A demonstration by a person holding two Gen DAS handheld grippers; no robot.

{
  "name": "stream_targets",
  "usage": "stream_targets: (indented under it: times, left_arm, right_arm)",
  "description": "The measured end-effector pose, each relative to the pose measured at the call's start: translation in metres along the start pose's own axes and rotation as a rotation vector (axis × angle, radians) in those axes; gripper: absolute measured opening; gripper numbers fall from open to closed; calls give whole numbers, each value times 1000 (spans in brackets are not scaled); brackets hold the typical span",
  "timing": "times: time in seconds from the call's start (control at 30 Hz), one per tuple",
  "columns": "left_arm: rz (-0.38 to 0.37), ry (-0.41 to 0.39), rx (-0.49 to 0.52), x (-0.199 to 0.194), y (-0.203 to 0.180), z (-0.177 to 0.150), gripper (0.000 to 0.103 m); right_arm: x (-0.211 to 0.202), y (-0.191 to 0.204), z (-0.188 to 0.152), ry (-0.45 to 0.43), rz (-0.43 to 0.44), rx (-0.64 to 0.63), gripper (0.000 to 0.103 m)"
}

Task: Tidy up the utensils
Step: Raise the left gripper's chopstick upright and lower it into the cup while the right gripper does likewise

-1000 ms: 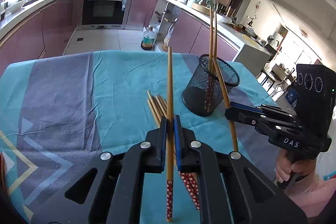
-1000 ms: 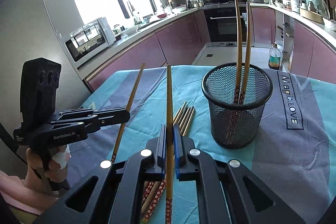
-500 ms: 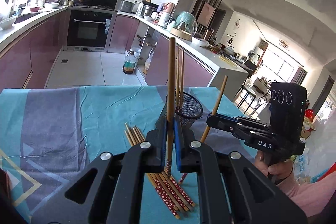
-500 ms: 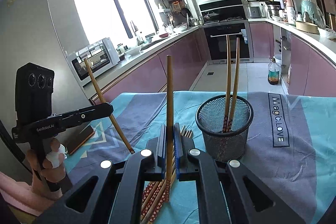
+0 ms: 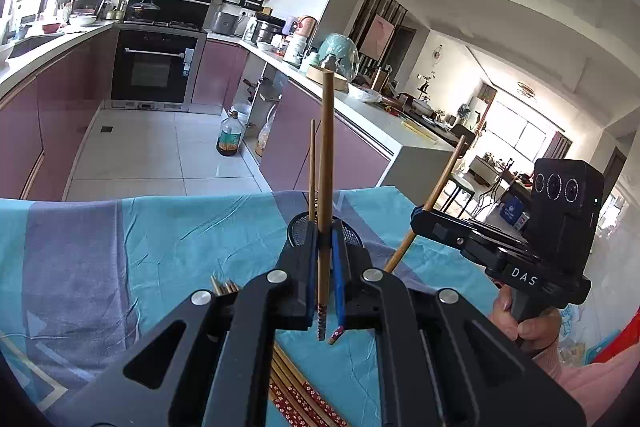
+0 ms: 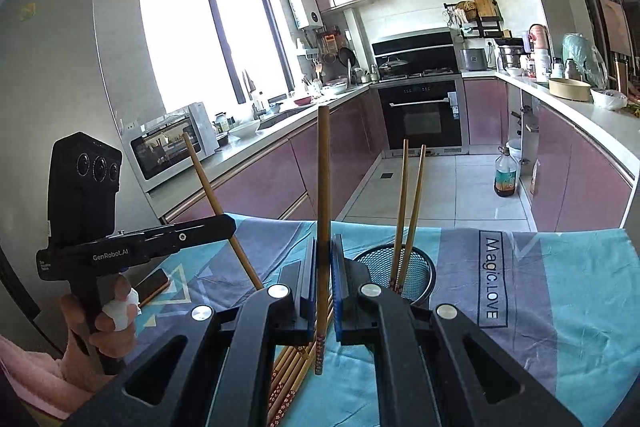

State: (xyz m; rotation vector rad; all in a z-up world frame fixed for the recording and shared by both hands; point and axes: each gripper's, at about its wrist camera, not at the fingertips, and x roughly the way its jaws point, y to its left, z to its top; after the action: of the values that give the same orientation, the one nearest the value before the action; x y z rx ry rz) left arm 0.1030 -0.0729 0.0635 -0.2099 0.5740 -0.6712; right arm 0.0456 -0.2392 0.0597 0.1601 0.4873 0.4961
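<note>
In the left wrist view, the left gripper [image 5: 325, 255] sits low in the centre of the frame, its jaws clamped narrow on one chopstick [image 5: 326, 163] that stands nearly upright with its patterned end hanging clear of the blue tablecloth [image 5: 160, 239]. A second ago that end was down among the loose chopsticks [image 5: 296, 391]; now the bundle lies at the bottom edge and the table has dropped lower in the frame. The mesh holder [image 5: 298, 227] peeks out just behind the jaws. At the right of the frame the right gripper [image 5: 418, 221] pinches its own chopstick [image 5: 436, 195], slanting up to the right. In the right wrist view, the right gripper [image 6: 323, 275] fills the lower centre, shut on its chopstick [image 6: 323, 211], whose tip now hangs above the cloth rather than among the remaining sticks [image 6: 294, 367] at lower centre. The holder [image 6: 416, 273], right of centre, already carries two chopsticks [image 6: 408, 211]. At the left of the frame the left gripper [image 6: 230, 225] holds its stick [image 6: 208, 187] tilted. Both sticks look lifted free, so carrying them over the holder's mouth seems next.
</note>
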Motion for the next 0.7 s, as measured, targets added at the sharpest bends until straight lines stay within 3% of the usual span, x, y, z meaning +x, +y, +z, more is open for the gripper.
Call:
stream_targets:
  times: [0.7]
  left_arm:
    - [4,-69,61,22,-22,58,7]
  right_arm:
    - [-8,-18,40,-106,-48,-41,5]
